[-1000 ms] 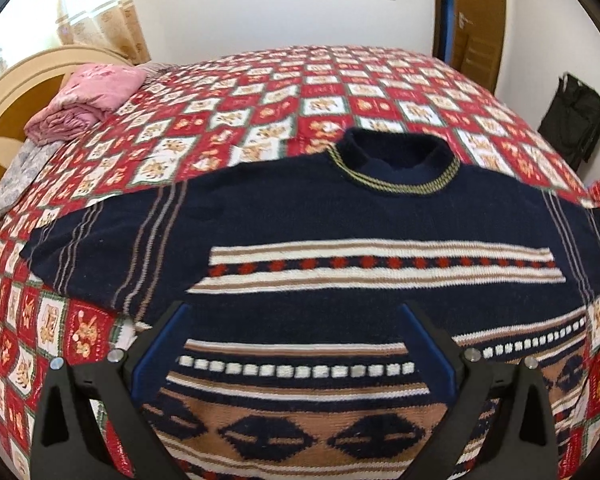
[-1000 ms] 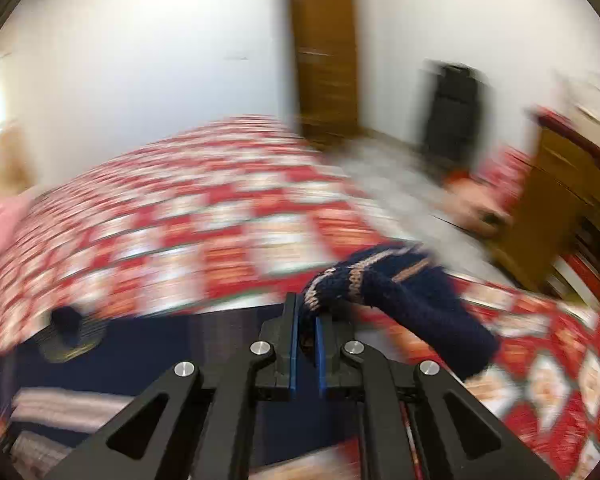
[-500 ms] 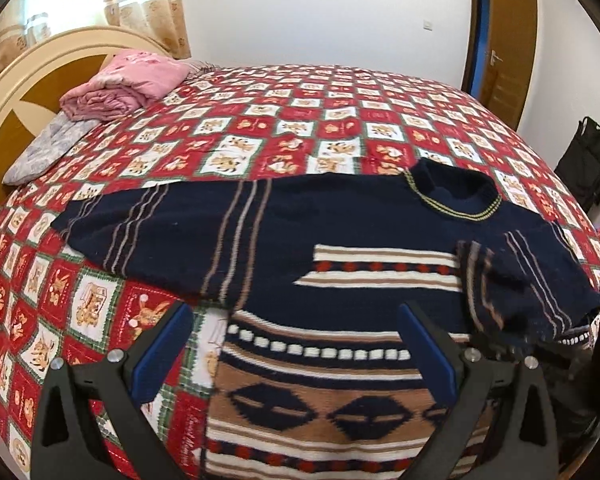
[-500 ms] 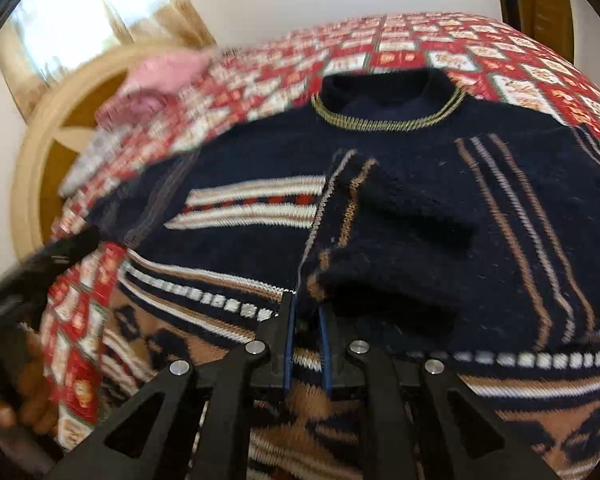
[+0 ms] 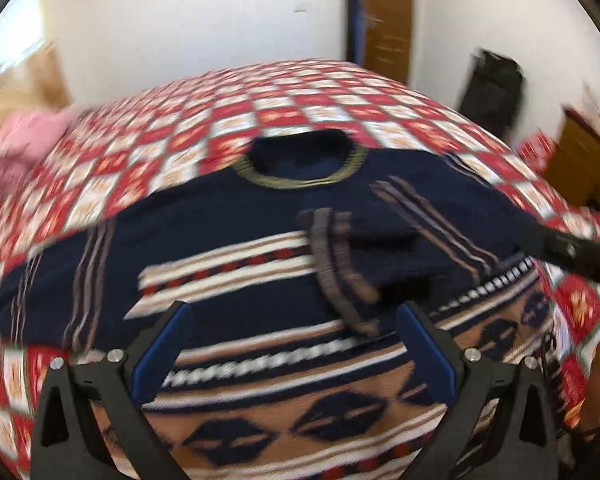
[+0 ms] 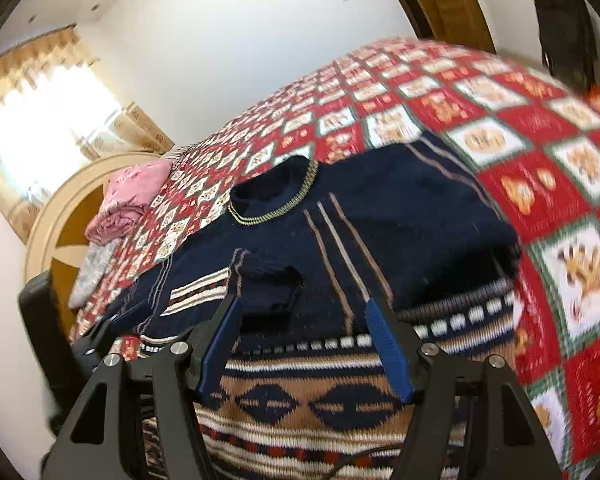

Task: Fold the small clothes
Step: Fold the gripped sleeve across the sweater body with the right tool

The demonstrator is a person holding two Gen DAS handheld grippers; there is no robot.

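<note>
Now opening over the knitted navy sweater (image 6: 380,216), sleeve folded inward: right gripper (image 6: 304,320) fingers, nothing between; left gripper (image 5: 296,344) spread, blurred.

The sweater (image 6: 380,216) lies on the bed (image 6: 500,140), one sleeve (image 6: 268,280) folded across its chest.

No readable text, labels, brand marks or numbers in either wrist view from where I sit. The sweater (image 6: 380,216) carries only knitted stripes and diamond patterns; the bedspread (image 6: 540,148) shows picture squares without lettering. The left wrist view is motion-blurred, so any fine print there cannot be made out.
</note>
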